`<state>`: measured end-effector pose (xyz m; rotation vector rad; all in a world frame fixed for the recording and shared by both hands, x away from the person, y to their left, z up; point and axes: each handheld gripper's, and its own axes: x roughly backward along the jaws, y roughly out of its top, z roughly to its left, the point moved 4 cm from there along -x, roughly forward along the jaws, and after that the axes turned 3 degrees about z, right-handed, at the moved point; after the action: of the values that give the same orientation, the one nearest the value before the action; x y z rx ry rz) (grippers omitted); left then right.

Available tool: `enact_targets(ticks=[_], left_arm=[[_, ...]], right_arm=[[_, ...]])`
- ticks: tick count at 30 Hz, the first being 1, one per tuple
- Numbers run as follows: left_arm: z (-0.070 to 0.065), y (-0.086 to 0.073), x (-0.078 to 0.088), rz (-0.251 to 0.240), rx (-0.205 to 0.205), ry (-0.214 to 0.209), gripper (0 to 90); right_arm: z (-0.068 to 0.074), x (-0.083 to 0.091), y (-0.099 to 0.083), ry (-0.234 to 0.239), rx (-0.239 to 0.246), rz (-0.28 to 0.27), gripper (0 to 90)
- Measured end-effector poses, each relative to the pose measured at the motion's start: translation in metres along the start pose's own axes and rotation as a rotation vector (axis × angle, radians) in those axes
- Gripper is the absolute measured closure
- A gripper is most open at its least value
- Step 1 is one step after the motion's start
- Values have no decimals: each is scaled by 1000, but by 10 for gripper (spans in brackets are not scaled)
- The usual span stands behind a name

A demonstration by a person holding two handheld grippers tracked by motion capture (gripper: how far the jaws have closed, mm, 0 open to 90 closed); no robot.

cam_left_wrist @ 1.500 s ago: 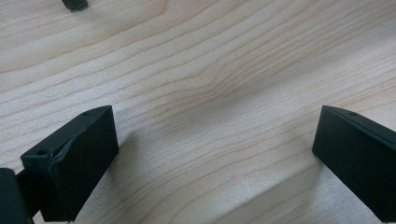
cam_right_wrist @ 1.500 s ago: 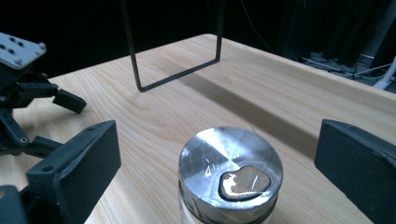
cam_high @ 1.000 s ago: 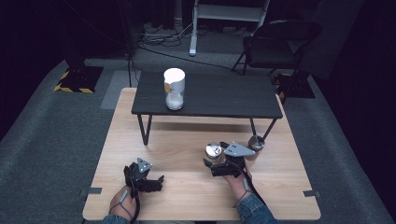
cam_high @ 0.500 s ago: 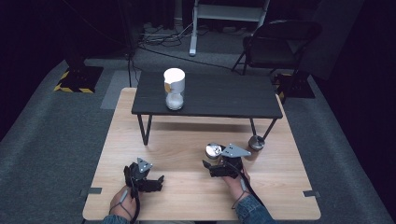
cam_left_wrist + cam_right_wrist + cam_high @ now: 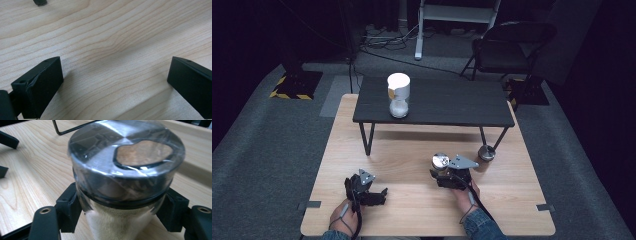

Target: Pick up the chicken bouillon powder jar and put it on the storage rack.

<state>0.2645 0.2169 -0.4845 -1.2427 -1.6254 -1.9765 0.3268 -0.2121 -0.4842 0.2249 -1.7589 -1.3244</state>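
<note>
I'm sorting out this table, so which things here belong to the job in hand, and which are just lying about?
In the job:
- right claw, shut on the shaker jar
- shaker jar, steel lid, pale powder inside

Lying about:
- second shaker by the black table's leg
- white-lidded jar on the black table
- left claw, open over bare wood

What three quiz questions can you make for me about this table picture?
1. True or false: the right gripper is shut on the shaker jar.
2. What lies between the jaws of the left gripper? A) a spoon B) nothing, just bare wooden table C) a cup
3. Where does the white jar stand?

Key: 1 true. 2 B. 3 On the small black table.
</note>
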Motion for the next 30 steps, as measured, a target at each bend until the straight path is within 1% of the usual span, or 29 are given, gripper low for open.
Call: enact_targets(ticks=[4,10,14,17,22,27,30], left_arm=[[0,0,0,0,0,0,2],[0,0,0,0,0,0,2],[0,0,0,0,0,0,2],[0,0,0,0,0,0,2],[0,0,0,0,0,0,2],[0,0,0,0,0,0,2],[0,0,0,0,0,0,2]], right_arm=[[0,0,0,0,1,0,300],[1,1,2,-6,16,4,301],[0,5,4,3,8,-2,301],[1,10,9,12,8,-3,301],[3,18,21,9,31,2,301],[1,26,32,30,11,2,301],[1,31,39,33,15,-6,301]])
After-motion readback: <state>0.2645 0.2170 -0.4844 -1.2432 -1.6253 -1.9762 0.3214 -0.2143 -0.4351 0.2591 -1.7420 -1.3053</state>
